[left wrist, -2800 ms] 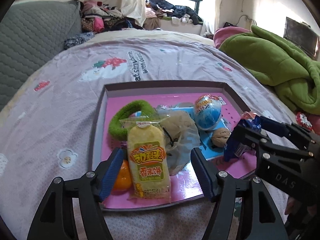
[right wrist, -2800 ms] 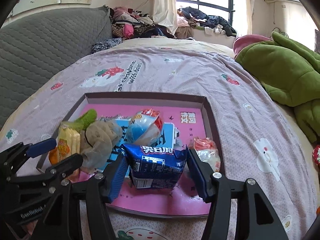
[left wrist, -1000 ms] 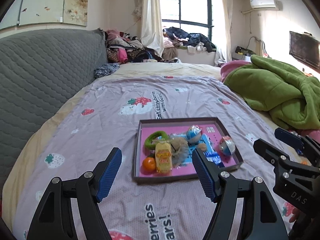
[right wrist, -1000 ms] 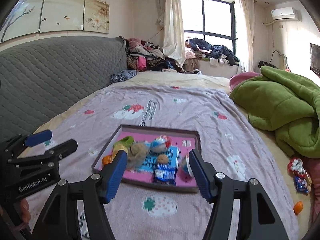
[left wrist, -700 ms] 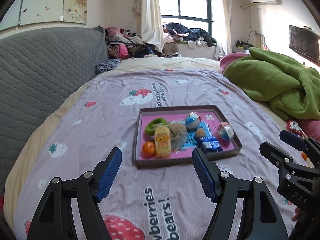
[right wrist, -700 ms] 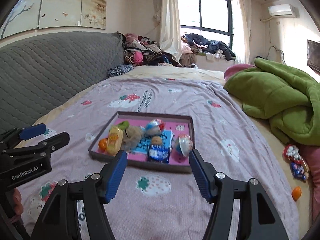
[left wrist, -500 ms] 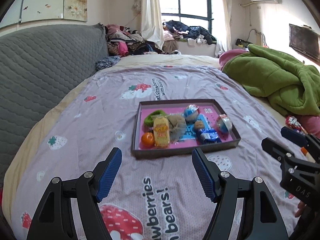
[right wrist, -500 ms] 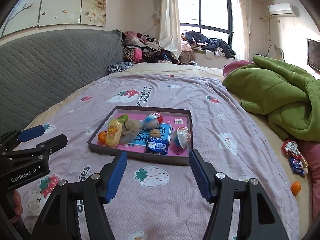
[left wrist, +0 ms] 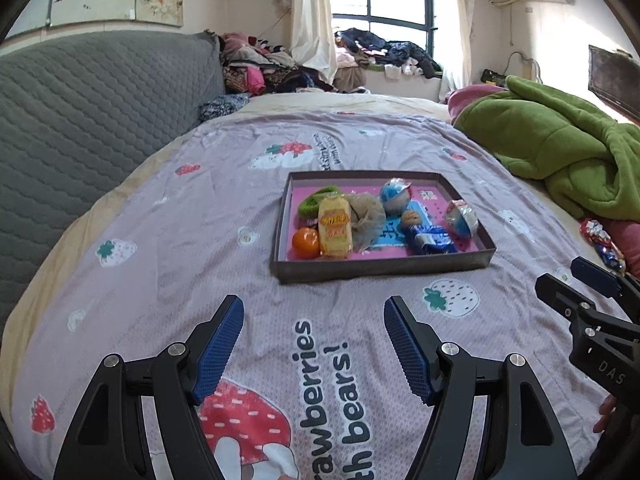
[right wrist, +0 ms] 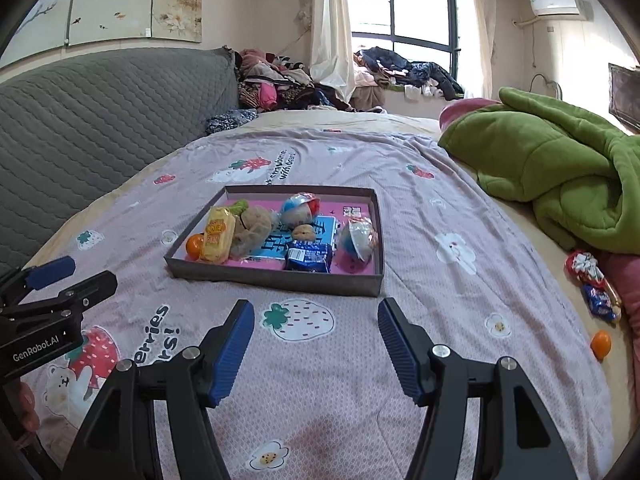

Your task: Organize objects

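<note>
Nearest, the left hand-held gripper [left wrist: 312, 344] and the right hand-held gripper [right wrist: 314, 340] both hang released and empty over the bedsheet [right wrist: 320, 400]; beyond them on the bed sits the tray [left wrist: 380, 270], holding an orange [left wrist: 306, 243], a yellow packet [left wrist: 335, 231], a blue packet [right wrist: 309, 261] and two foil eggs; a green blanket [right wrist: 560, 168] lies farther right.

Home bedroom — bed [left wrist: 168, 240], curtains [right wrist: 330, 28], clothes pile [right wrist: 276, 88].
</note>
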A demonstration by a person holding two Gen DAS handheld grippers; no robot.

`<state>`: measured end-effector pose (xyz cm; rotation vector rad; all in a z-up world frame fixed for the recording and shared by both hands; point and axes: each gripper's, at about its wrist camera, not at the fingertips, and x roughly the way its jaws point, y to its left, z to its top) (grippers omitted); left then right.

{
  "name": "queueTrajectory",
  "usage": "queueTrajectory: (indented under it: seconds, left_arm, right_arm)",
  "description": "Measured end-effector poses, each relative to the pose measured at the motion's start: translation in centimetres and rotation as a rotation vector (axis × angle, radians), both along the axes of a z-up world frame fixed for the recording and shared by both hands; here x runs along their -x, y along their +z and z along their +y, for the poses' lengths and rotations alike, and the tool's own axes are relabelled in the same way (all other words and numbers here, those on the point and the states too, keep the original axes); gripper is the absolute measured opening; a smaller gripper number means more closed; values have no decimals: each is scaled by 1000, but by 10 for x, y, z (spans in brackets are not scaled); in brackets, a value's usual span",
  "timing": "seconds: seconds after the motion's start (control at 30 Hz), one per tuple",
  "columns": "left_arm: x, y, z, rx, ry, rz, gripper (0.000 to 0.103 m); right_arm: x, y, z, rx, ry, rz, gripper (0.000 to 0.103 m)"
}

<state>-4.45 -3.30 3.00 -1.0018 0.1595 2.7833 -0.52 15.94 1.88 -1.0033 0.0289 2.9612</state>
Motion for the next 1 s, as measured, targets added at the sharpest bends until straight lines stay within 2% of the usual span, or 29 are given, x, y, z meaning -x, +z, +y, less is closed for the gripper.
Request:
queueTrajectory:
  seconds: [0.67, 1.0]
  left_arm:
    - [4, -44, -16, 0, 33, -61, 74]
    - [7, -51, -18, -6, 31, -73, 74]
  right_arm:
    - [-4, -30, 8, 18, -18, -22, 64]
    - [-2, -44, 7, 19, -18, -40, 64]
